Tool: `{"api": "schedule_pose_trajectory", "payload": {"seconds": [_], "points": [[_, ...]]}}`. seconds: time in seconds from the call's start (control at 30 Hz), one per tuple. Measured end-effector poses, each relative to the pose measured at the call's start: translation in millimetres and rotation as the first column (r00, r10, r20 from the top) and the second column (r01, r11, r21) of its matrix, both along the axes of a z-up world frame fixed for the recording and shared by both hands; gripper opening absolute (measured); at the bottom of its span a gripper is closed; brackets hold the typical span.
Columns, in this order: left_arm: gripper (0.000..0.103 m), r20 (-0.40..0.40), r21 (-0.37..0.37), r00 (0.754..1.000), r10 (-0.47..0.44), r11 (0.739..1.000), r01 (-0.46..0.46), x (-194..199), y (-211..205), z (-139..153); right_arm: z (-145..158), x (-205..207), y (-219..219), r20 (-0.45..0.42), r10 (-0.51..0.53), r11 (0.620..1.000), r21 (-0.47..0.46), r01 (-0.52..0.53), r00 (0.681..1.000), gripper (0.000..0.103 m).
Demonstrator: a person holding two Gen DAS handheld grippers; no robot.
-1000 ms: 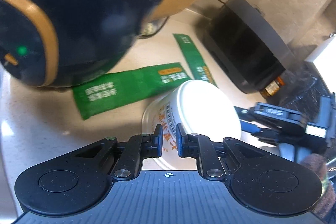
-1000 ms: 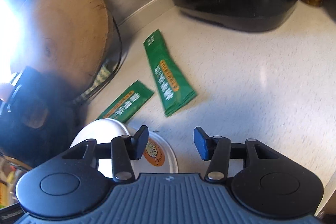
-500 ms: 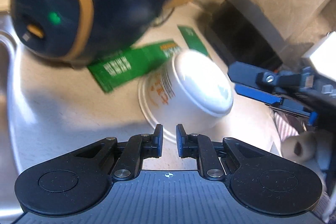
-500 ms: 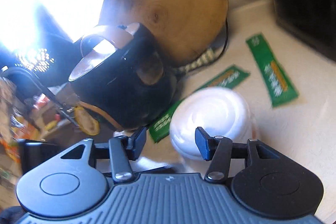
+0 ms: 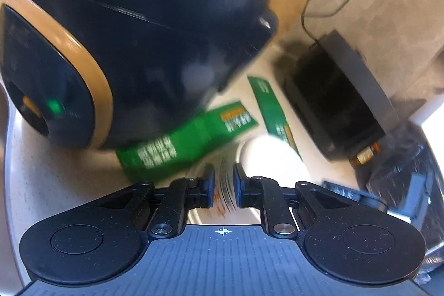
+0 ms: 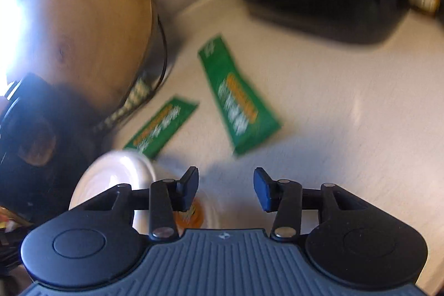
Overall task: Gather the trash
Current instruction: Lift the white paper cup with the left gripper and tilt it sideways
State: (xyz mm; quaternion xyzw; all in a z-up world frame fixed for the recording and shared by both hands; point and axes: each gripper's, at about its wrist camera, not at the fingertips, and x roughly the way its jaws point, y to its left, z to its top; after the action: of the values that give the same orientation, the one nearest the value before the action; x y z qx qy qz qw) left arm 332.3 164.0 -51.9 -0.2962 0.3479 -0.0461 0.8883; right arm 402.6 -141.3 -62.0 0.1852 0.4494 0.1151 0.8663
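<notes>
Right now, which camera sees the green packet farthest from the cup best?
The right wrist view. That green packet lies whole and uncovered on the counter, though blurred. In the left wrist view the same packet is a thin, slanted strip, its lower end hidden behind the white cup.

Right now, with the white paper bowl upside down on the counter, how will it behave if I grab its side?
The white paper bowl looks thin-walled, so it will probably feel light and may dent under a firm squeeze. Its sloped side could let the pads slip upward. Sitting on its wide rim, it seems more likely to slide than tip.
</notes>
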Motion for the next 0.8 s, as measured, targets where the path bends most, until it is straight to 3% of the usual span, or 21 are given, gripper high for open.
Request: {"api": "schedule_pose_trajectory", "payload": {"seconds": [0.13, 0.2, 0.27, 0.3, 0.43, 0.5, 0.57, 0.6, 0.8], "points": [[0.016, -0.011, -0.03, 1.0, -0.006, 1.0, 0.005, 7, 9, -1, 7, -3, -1, 0.004, 0.053, 0.996, 0.07, -0.053, 0.999, 0.035], [0.017, -0.031, -0.095, 0.998, -0.056, 0.994, 0.053, 12, 10, -7, 23, -11, 3, 0.038, 0.101, 0.99, 0.092, -0.105, 0.994, 0.035], [0.017, -0.061, -0.153, 0.991, -0.118, 0.982, 0.107, 16, 2, -15, 39, -17, 16, 0.054, 0.209, 0.961, 0.175, -0.215, 0.976, 0.035], [0.017, -0.068, -0.144, 0.989, -0.133, 0.982, 0.122, 16, -5, -18, 48, -24, 27, 0.072, 0.242, 0.953, 0.17, -0.251, 0.968, 0.035], [0.017, -0.057, -0.125, 0.992, -0.11, 0.987, 0.102, 4, -10, -23, 75, -52, 61, 0.153, 0.347, 0.936, 0.004, -0.351, 0.925, 0.035], [0.017, -0.033, -0.123, 0.993, -0.11, 0.987, 0.105, -7, -3, -16, 82, -63, 54, 0.154, 0.344, 0.938, -0.02, -0.345, 0.926, 0.038], [0.017, 0.006, -0.088, 0.987, -0.161, 0.983, 0.161, -19, 0, -5, 87, -78, 39, 0.16, 0.338, 0.941, -0.043, -0.336, 0.927, 0.056], [0.017, 0.019, -0.07, 0.982, -0.19, 0.979, 0.191, -24, 0, -1, 89, -89, 30, 0.162, 0.325, 0.946, -0.06, -0.32, 0.932, 0.06], [0.017, 0.056, -0.038, 0.964, -0.261, 0.964, 0.263, -16, -18, 2, 68, -135, -34, 0.127, 0.123, 0.991, -0.061, -0.116, 0.984, 0.062]]}}
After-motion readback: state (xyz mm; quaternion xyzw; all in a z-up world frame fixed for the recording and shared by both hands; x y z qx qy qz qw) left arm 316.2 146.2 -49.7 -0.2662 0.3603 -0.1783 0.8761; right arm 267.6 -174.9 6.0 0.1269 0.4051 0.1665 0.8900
